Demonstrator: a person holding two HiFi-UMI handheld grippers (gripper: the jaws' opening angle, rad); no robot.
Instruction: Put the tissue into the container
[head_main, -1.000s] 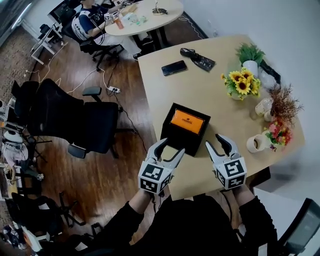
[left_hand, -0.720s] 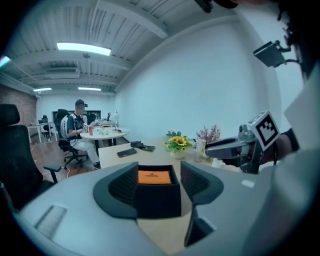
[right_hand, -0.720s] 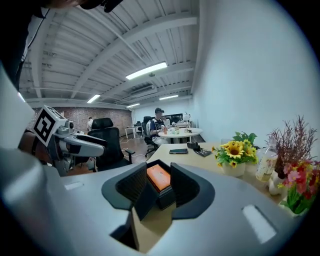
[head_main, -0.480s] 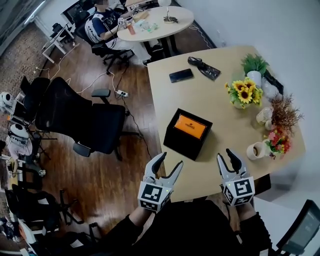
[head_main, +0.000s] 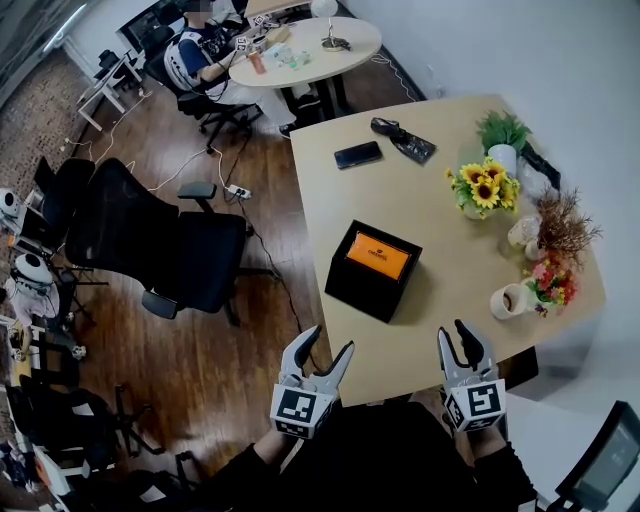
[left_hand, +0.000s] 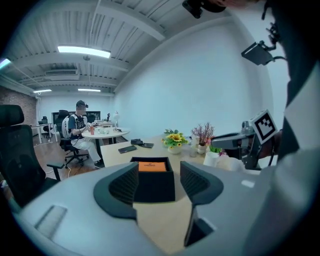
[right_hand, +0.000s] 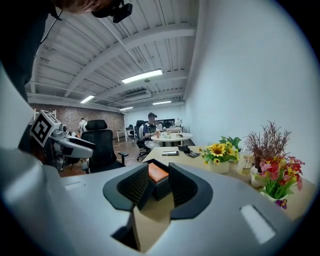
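Note:
A black open-topped box sits in the middle of the wooden table, with an orange pack lying in it. Both grippers hover at the table's near edge, short of the box and touching nothing. My left gripper is open and empty. In the left gripper view the box and orange pack show between its fingers. My right gripper has just been closing; its jaws stand a narrow gap apart with nothing held. The orange pack shows through that gap.
At the table's far end lie a phone and a black pouch. Sunflowers, a green plant, pink flowers and a white mug line the right edge. A black office chair stands left; a person sits at a round table behind.
Both grippers have drawn back from the box toward the table's near edge. The right gripper's jaws have narrowed; the left's have narrowed slightly.

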